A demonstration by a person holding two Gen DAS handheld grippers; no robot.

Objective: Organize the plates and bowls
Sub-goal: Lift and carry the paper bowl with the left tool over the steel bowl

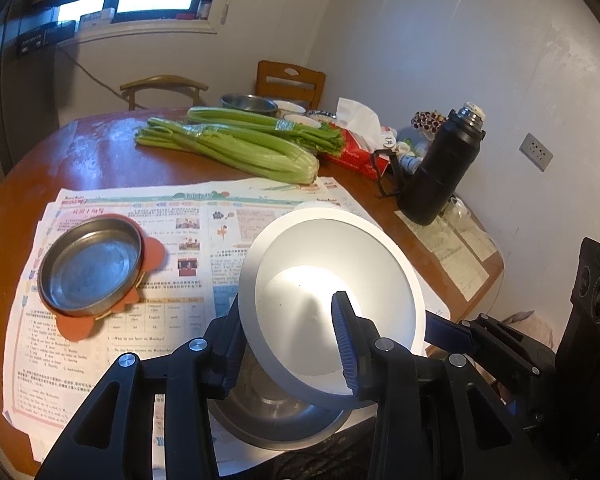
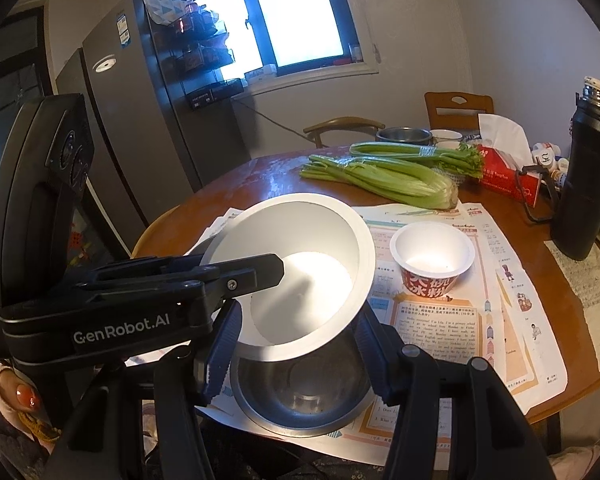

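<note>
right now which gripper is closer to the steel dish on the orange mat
Left. The left gripper, clamped on the white bowl rim, sits just right of the steel dish; the right gripper is farther, on the bowl's other side.

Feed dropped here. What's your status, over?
Left gripper shut on white bowl rim, tilted over steel bowl. Right gripper straddling steel bowl. Paper cup apart, clear.

A home dining corner: a round brown wooden table [image 2: 260,184] with wooden chairs [image 2: 458,110], a tall grey steel fridge [image 2: 140,112], bundled green celery stalks [image 1: 236,144], a red tissue box [image 2: 508,178]
</note>
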